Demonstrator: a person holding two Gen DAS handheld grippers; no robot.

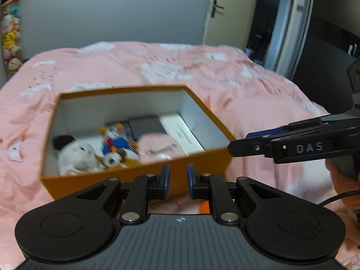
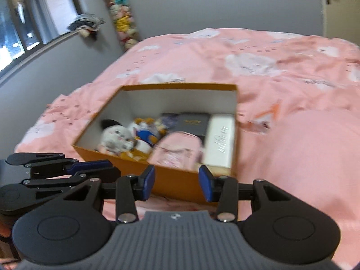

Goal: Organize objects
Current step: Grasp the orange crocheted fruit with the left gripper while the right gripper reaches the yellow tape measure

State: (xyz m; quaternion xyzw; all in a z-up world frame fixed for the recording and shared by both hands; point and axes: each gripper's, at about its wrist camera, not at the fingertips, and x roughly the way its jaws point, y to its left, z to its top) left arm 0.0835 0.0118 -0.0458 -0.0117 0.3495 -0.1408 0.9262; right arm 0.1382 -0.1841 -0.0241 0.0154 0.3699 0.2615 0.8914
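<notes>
Box: an orange box (image 1: 139, 180) with white inner walls sits open on the bed (image 1: 258, 112), just ahead of both sets of jaws; no lid shows.
Contents: a white plush toy (image 1: 76, 155) at the left end, a blue-and-orange toy (image 1: 114, 144) beside it, a pink folded item (image 1: 157, 148) in the middle, a dark flat case (image 1: 146, 124) behind that, and a white box (image 2: 220, 144) along the right wall.
Left gripper (image 1: 177, 181): jaws nearly closed with a narrow gap, nothing between them, hovering just short of the box's near wall.
Right gripper (image 2: 177, 185): jaws partly open and empty, also just short of the near wall, in front of the pink item and the white box.
Bed around the box: only the pink cover shows ahead of the jaws; no loose item is in view there.
Progress: the packing looks largely or wholly done, since everything visible already lies inside.
Left to do: perhaps closing or moving the box; the pictures do not settle this.
</notes>
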